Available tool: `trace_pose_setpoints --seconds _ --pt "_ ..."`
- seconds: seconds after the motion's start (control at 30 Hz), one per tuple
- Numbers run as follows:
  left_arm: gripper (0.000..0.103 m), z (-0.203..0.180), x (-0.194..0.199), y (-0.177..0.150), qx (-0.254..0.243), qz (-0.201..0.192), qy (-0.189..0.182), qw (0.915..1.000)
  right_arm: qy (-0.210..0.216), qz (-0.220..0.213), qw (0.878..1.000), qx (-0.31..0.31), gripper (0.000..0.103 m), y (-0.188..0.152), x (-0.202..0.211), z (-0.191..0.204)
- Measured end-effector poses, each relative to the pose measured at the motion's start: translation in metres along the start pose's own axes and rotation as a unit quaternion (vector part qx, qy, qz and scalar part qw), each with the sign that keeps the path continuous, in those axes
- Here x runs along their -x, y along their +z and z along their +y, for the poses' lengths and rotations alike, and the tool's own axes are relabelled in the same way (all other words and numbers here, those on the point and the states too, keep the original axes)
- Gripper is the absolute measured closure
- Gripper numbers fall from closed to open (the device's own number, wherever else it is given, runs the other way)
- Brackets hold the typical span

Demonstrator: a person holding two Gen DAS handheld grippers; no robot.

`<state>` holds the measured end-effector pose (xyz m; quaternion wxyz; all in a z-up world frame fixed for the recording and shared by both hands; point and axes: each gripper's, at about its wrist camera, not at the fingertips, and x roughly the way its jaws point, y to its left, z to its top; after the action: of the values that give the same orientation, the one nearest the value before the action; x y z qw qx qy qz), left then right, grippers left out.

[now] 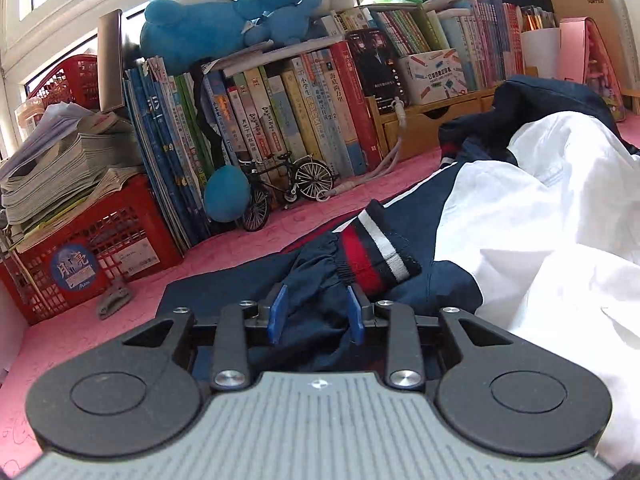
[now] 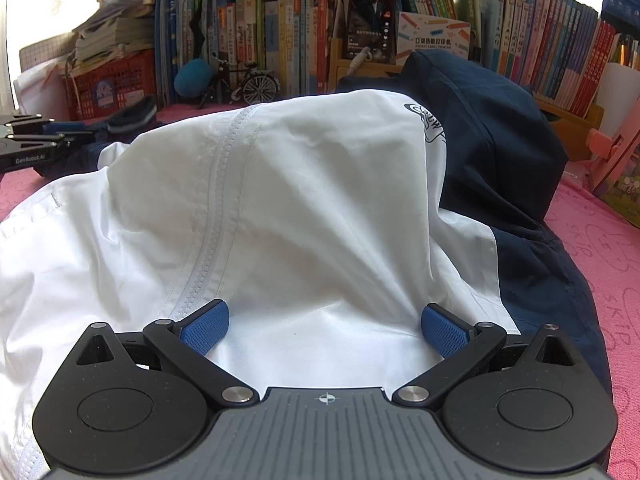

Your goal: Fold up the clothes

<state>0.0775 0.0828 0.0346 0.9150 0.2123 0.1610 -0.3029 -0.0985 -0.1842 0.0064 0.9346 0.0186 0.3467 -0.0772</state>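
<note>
The left gripper (image 1: 316,312) sits low over the pink desk mat (image 1: 100,320), its blue pads (image 1: 277,312) set partly apart with gathered navy sleeve (image 1: 312,276) fabric bunched between them; whether the pads actually press on the cloth cannot be told, though a visible gap remains on each side of the folds. Just beyond the fingertips the sleeve ends in a ribbed cuff (image 1: 378,252) striped red, white and navy, lying slightly tilted on the navy body of the jacket (image 1: 420,208). To the right of the cuff the jacket's white panel (image 1: 540,220) rises in a crumpled mound, with more navy cloth heaped behind it toward the back of the mat. The right gripper (image 2: 325,330) has its jaws spread wide, the blue pads (image 2: 205,330) resting on either side of a smooth stretch of the white panel (image 2: 320,200) without pinching it; a white zipper (image 2: 218,208) runs up the fabric just left of that spot, and navy cloth (image 2: 500,140) drapes over the right side of the mound. Along the far edge of the mat stands a row of books (image 1: 300,112), with a small model bicycle (image 1: 286,188) in front of them, a red basket (image 1: 88,256) of stacked papers at the left corner, and blue plush toys (image 1: 232,12) on top.
</note>
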Motion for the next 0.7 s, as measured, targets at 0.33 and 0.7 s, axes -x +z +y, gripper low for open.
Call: trace_pose_setpoints --seconds 0.33,0.7 --pt "0.007 -0.006 -0.028 0.021 0.084 0.02 -0.085 0.9926 0.0 0.001 1.0 -0.001 0.0 0.002 0.001 0.0" --pt "0.092 0.107 -0.039 0.031 0.142 0.023 0.173 0.9743 0.0 0.001 1.0 -0.001 0.0 0.003 0.003 0.001"
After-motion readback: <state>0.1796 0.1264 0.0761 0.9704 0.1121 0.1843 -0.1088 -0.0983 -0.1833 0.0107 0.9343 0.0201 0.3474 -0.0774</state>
